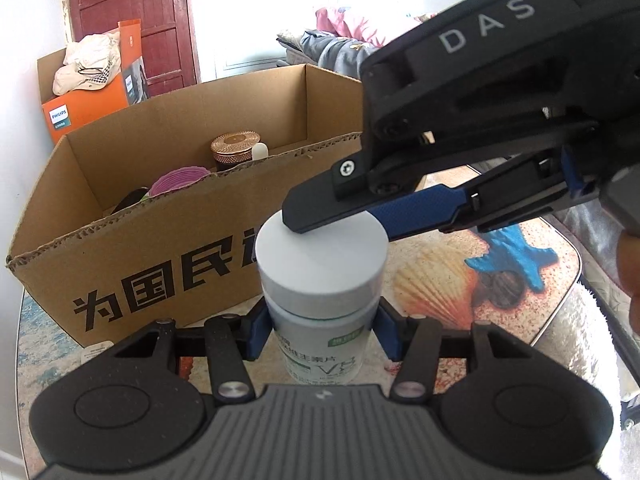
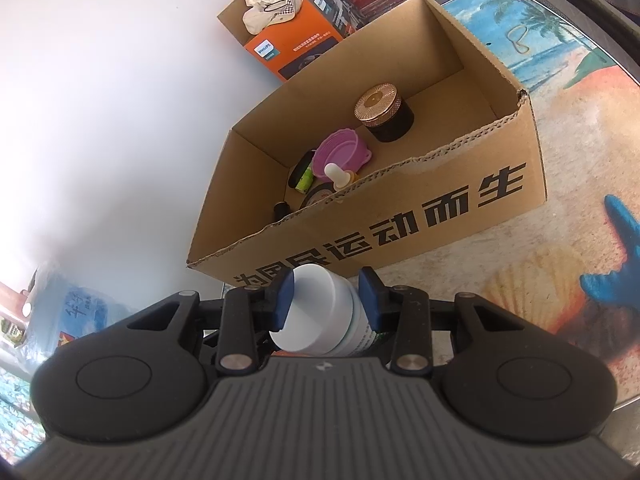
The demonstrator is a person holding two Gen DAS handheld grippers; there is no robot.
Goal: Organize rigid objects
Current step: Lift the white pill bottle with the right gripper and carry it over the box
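Observation:
A white pill bottle [image 1: 320,280] with a white cap and green label stands upright on the table in front of the cardboard box [image 1: 160,264]. My left gripper [image 1: 320,334] is shut on the bottle's body below the cap. My right gripper [image 2: 326,300] comes in from the right at cap height, its blue pads [image 2: 286,300] on either side of the cap [image 2: 312,312]; in the left wrist view one of its fingers [image 1: 320,208] lies across the cap top. The box [image 2: 440,208] holds a dark jar with a copper lid [image 2: 384,114], a purple lid [image 2: 340,152] and small items.
An orange Philips box [image 2: 288,46] with a cloth hat on it stands behind the cardboard box against a white wall. The table mat [image 1: 460,280] shows a shell and blue starfish print. A red door [image 1: 132,0] is at the back.

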